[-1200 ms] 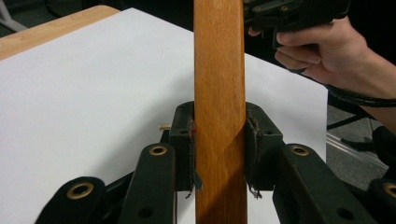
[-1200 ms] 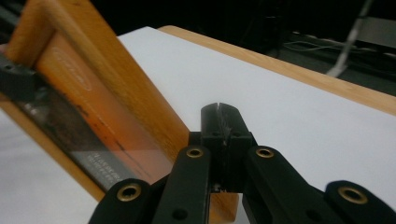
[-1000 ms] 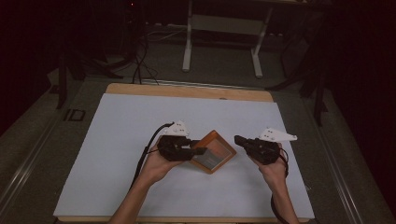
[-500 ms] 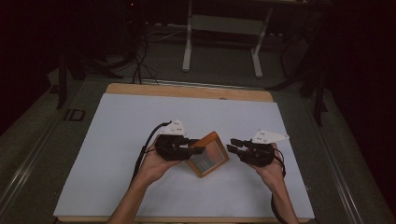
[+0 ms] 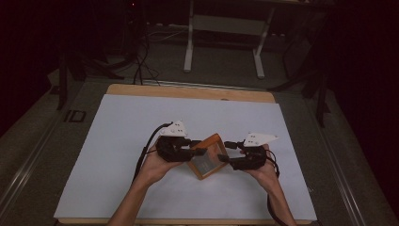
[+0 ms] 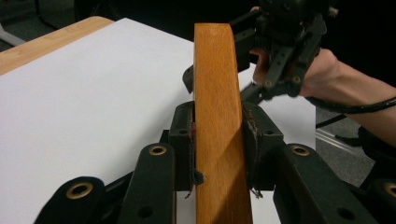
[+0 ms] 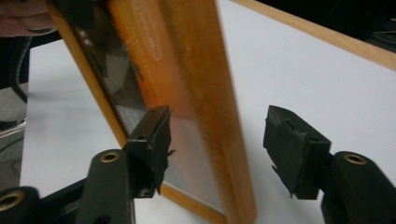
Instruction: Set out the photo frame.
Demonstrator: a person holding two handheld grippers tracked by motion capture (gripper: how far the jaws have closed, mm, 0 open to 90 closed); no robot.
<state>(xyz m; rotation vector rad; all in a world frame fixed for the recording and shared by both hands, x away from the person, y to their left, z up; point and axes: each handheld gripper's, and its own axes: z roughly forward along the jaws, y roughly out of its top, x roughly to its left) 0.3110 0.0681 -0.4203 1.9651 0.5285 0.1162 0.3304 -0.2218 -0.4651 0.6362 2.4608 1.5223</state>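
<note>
The left gripper (image 6: 217, 154) pinches the wooden frame (image 5: 207, 155) tight. The right gripper (image 7: 224, 144) (jaws wide, around the frame's other edge) could knock it loose.

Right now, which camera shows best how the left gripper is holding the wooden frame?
The left gripper view: both pads press the wooden frame's edge, one each side. The high view shows the left gripper meeting the frame's left side from far above. The right gripper view shows the frame's glass and rim between the right gripper's open jaws.
</note>
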